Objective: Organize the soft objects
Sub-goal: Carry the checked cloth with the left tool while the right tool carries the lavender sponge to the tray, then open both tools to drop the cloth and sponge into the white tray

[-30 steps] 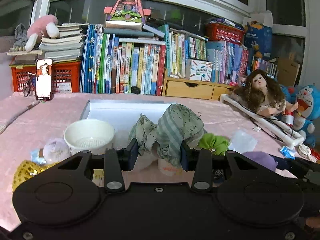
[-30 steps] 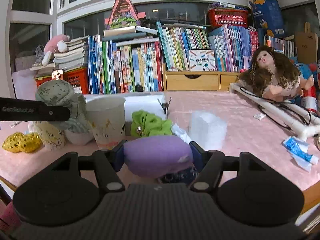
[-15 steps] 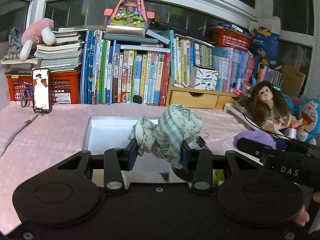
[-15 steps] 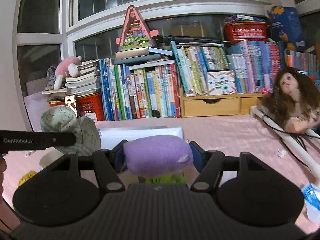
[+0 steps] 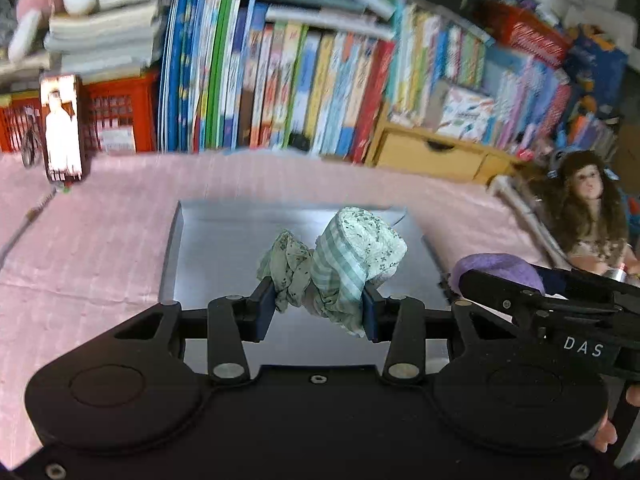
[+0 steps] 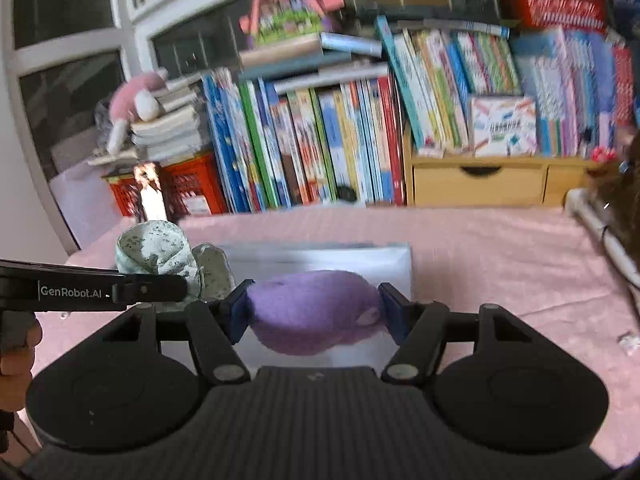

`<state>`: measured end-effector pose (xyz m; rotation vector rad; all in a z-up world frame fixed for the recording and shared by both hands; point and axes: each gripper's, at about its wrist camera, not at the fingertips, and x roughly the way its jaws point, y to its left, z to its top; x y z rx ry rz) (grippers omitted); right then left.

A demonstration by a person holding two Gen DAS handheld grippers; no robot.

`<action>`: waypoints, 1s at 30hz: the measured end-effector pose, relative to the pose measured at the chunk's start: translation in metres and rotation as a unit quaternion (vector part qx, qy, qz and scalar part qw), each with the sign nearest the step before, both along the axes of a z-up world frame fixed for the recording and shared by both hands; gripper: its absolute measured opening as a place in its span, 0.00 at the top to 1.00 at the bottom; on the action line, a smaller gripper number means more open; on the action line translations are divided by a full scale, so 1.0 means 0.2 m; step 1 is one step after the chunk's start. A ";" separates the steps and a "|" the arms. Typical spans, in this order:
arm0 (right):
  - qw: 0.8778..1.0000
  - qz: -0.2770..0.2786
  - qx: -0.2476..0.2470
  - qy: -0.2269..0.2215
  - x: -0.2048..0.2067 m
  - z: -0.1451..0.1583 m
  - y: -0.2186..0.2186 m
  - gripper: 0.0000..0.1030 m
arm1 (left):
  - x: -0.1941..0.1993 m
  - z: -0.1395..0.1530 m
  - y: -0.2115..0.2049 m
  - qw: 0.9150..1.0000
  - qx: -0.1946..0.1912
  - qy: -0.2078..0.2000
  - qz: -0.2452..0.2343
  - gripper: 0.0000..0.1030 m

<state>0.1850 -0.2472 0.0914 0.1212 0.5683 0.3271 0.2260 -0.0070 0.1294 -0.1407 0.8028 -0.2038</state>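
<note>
My left gripper (image 5: 318,310) is shut on a green patterned cloth bundle (image 5: 340,260) and holds it above the open white box (image 5: 208,248) on the pink tablecloth. My right gripper (image 6: 314,312) is shut on a purple soft object (image 6: 316,316), held over the near right part of the same white box (image 6: 384,256). The green cloth bundle also shows in the right wrist view (image 6: 160,256), to the left of the purple object. The purple object shows at the right in the left wrist view (image 5: 496,268).
A row of upright books (image 5: 280,80) and a wooden drawer unit (image 5: 432,156) line the back of the table. A red crate (image 5: 120,120) and a phone (image 5: 62,128) stand at the back left. A doll (image 5: 588,208) lies at the right.
Both grippers have moved forward and up over the white box with their loads. The bowl, cups and green item in front have dropped out of view.
</note>
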 end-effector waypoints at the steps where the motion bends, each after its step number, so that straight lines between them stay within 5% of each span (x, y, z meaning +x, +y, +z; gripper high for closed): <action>1: 1.000 0.001 0.001 0.011 0.04 -0.02 0.01 0.34 | 0.05 -0.03 0.00 1.000 -0.003 0.015 0.002 0.60; 9: 0.995 0.015 -0.006 0.094 0.29 -0.19 0.06 0.34 | 0.28 -0.25 0.03 0.995 0.001 0.097 0.020 0.60; 25: 0.989 0.015 -0.038 0.144 0.40 -0.34 0.14 0.32 | 0.37 -0.39 0.03 0.989 -0.008 0.144 0.025 0.57; 30: 0.988 0.013 -0.034 0.148 0.41 -0.35 0.13 0.23 | 0.37 -0.39 0.03 0.988 -0.016 0.153 0.027 0.51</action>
